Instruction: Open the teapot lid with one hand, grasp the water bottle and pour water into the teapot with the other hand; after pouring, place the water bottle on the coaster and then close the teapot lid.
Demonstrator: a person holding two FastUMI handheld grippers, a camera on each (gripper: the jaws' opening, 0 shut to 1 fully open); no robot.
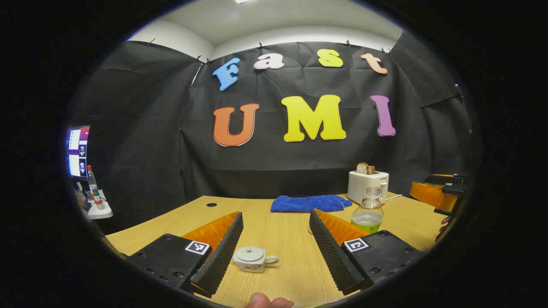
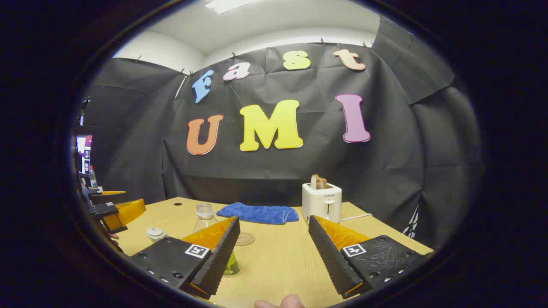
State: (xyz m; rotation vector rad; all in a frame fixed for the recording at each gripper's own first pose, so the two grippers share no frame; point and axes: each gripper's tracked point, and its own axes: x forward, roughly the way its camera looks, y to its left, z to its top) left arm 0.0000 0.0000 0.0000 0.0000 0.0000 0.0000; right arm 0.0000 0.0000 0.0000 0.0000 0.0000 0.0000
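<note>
A small white teapot (image 1: 254,259) with its lid on sits on the wooden table (image 1: 278,239), low between the fingers of my left gripper (image 1: 275,212), which is open and holds nothing. A clear water bottle (image 1: 368,209) with a green label and a little water stands to the right, beyond the right finger. In the right gripper view the bottle (image 2: 204,217) is partly hidden behind the left finger of my open right gripper (image 2: 274,219). A round coaster (image 2: 245,238) lies just past it. The teapot (image 2: 155,233) stands farther left, near the left gripper (image 2: 122,202).
A white toaster (image 1: 367,186) with a slice of bread stands at the back right, with a blue cloth (image 1: 310,203) beside it. A side stand at far left carries a screen and another bottle (image 1: 92,188). The right gripper (image 1: 432,185) shows at the right edge.
</note>
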